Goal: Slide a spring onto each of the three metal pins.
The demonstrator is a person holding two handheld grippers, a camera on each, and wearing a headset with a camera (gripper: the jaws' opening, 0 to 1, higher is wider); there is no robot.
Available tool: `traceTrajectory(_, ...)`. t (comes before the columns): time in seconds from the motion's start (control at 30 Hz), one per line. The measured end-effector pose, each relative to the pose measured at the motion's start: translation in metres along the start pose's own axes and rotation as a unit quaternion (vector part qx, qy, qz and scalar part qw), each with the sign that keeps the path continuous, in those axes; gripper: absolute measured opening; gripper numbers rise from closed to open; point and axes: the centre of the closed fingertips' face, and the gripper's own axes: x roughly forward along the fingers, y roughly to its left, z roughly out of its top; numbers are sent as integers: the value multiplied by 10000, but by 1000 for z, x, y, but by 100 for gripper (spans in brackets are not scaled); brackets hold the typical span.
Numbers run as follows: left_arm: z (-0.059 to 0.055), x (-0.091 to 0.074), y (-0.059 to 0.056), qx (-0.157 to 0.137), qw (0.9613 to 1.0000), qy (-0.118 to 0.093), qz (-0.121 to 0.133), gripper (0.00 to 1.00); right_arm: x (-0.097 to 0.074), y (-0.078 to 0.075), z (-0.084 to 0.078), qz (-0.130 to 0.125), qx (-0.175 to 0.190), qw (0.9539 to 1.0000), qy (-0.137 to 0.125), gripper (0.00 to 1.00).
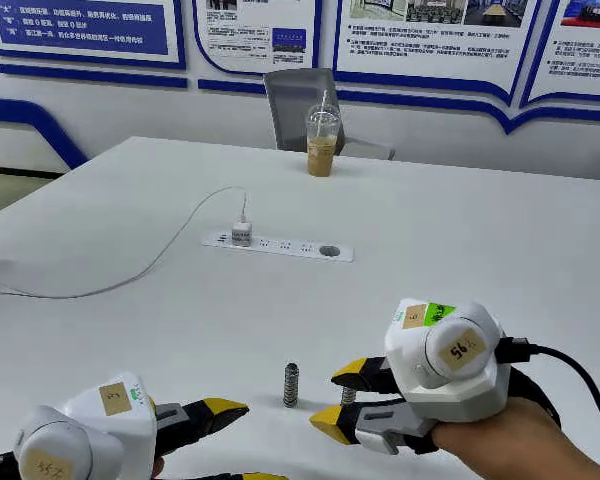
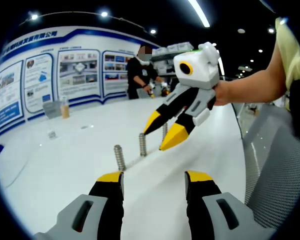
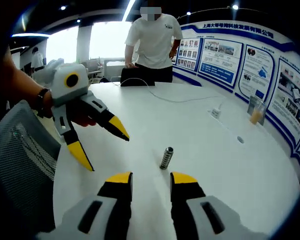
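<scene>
Three springs (image 2: 142,145) stand upright; the task looks finished.
The left hand-held gripper (image 2: 155,177) and right hand-held gripper (image 3: 151,178) are spread, empty.

Pretty bright office-type room. There's a big white tabletop surface (image 1: 100,200) with a grey office chair (image 1: 295,100) pushed in at the far side. Behind that is a white wall with a blue stripe (image 1: 90,76) and blue-framed info posters (image 1: 265,30). A clear plastic cup of iced coffee with a straw (image 1: 322,145) sits out there, plus a long white power strip (image 1: 278,246) with 1 white charger plug (image 1: 242,234) and a thin white cable (image 1: 130,277) trailing left. The left gripper view shows a dark ceiling with round spotlights (image 2: 104,14), a strip light (image 2: 199,12) and a grey mesh chair back (image 2: 275,165). The right gripper view has bright windows (image 3: 82,42) at the far end.
</scene>
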Motion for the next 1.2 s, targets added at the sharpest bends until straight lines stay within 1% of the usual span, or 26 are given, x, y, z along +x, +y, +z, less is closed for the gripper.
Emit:
traceTrajectory(0.13,0,-1,1,-6,10000,1,11,51,-9,5,-3,28,-40,10000,-22,32)
traceTrajectory(0.27,0,-2,1,-7,10000,-2,14,51,-18,6,-7,10,-1,10000,-43,34)
traceTrajectory(0.43,0,-2,1,-17,10000,-3,12,53,-30,7,-16,-28,64,10000,-52,35)
traceTrajectory(0.6,0,-2,1,-17,10000,5,12,54,-41,6,-26,-106,146,9998,-38,37)
traceTrajectory(0.9,-1,-3,2,-23,10000,27,14,55,-62,-7,-46,-370,374,9986,-49,39)
traceTrajectory(1.2,0,-1,1,-30,10000,45,-16,57,-83,-22,-66,-659,566,9962,-55,45)
